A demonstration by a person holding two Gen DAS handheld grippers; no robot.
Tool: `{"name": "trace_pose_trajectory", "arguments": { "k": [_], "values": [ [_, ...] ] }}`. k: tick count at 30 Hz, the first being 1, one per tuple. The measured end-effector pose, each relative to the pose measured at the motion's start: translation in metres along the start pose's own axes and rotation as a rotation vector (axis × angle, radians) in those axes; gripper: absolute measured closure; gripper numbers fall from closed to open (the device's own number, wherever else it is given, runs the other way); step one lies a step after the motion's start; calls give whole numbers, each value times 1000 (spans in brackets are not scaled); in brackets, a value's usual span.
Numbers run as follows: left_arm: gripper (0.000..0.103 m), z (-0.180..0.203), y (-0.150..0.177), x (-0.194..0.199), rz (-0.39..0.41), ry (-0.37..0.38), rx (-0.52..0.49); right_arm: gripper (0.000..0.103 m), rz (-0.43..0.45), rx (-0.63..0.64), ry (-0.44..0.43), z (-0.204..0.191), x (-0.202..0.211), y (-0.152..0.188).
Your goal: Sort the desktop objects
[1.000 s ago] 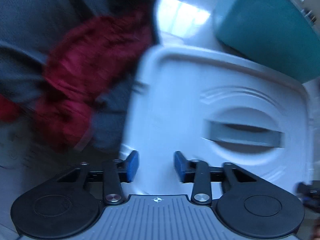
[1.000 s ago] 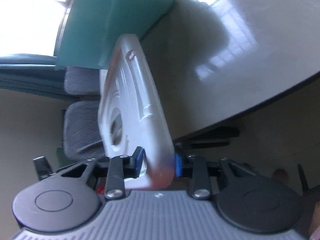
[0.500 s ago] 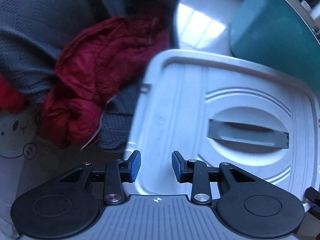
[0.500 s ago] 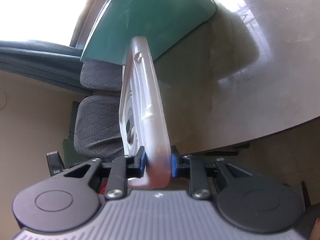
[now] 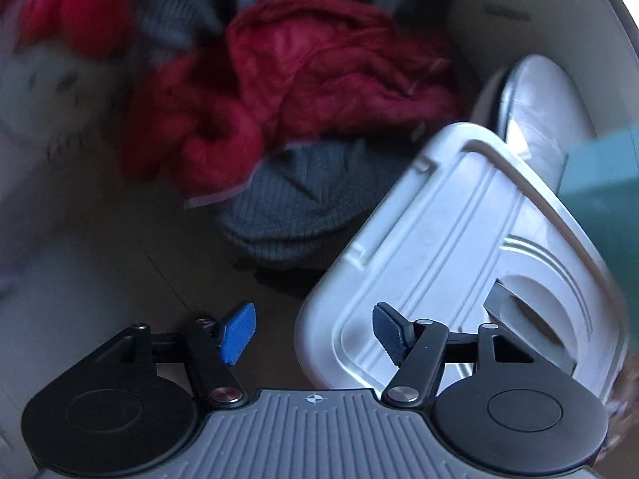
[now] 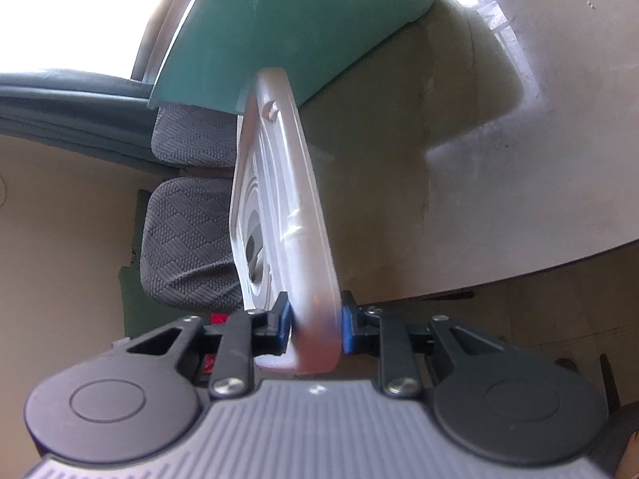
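My right gripper (image 6: 314, 329) is shut on the edge of a white plastic box lid (image 6: 279, 207) and holds it on edge, upright, beside the table. The lid has a grey recessed handle. In the left wrist view the same lid (image 5: 459, 239) shows flat-on at the right, tilted. My left gripper (image 5: 313, 333) is open and empty, its right fingertip over the lid's near corner, apart from it. A teal storage box (image 6: 287, 28) stands on the table behind the lid; its corner also shows in the left wrist view (image 5: 603, 183).
A beige table (image 6: 519, 119) lies to the right, its rounded edge near. Grey patterned chairs (image 6: 187, 239) stand left of the lid. In the left wrist view a red garment (image 5: 279, 92) and grey knit cloth (image 5: 303, 207) lie on a chair, a white plush (image 5: 36, 92) at left.
The left gripper has opened wider and swung left, so the lid now sits at its right. The right gripper keeps its hold and the lid stands more upright.
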State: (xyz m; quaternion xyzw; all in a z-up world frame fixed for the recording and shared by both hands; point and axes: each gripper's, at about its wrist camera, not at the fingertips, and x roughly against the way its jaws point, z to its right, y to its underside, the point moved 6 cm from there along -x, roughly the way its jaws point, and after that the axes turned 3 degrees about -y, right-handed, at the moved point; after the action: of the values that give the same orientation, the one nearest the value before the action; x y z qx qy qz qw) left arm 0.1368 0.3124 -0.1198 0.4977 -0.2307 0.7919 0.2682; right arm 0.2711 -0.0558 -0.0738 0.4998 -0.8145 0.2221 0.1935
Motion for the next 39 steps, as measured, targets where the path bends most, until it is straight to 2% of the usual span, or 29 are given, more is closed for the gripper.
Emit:
{"name": "trace_pose_trajectory", "arguments": {
  "k": [2,5,11,17,22,27,29,31,33,35,37,39],
  "values": [
    [35,-4,8,-12,-38,67,67,78,-10,5,6,1,-1,1],
    [35,-1,16,-22,-53,154,118,77,-21,11,15,1,-3,3],
    [35,-1,17,-32,-56,167,153,77,-31,12,23,0,-6,8],
    [35,-4,9,-25,-46,164,126,77,-16,17,26,-7,-6,8],
    [35,20,1,0,60,86,-79,79,20,7,-28,-18,-3,7],
    [35,40,-7,17,123,33,-181,81,51,8,-84,-30,1,3],
    [35,52,-6,35,192,-42,-298,81,61,13,-98,-36,4,1],
    [35,74,-5,51,289,-135,-462,81,67,24,-96,-39,5,-1],
    [35,96,-2,65,363,-179,-608,81,72,22,-92,-39,6,-2],
    [35,113,1,73,385,-152,-680,81,78,9,-93,-36,7,-4],
    [35,130,3,79,392,-87,-721,81,78,-7,-100,-32,7,-4],
    [35,148,12,85,460,-76,-820,81,69,-14,-108,-29,7,-4]
  ]
}}
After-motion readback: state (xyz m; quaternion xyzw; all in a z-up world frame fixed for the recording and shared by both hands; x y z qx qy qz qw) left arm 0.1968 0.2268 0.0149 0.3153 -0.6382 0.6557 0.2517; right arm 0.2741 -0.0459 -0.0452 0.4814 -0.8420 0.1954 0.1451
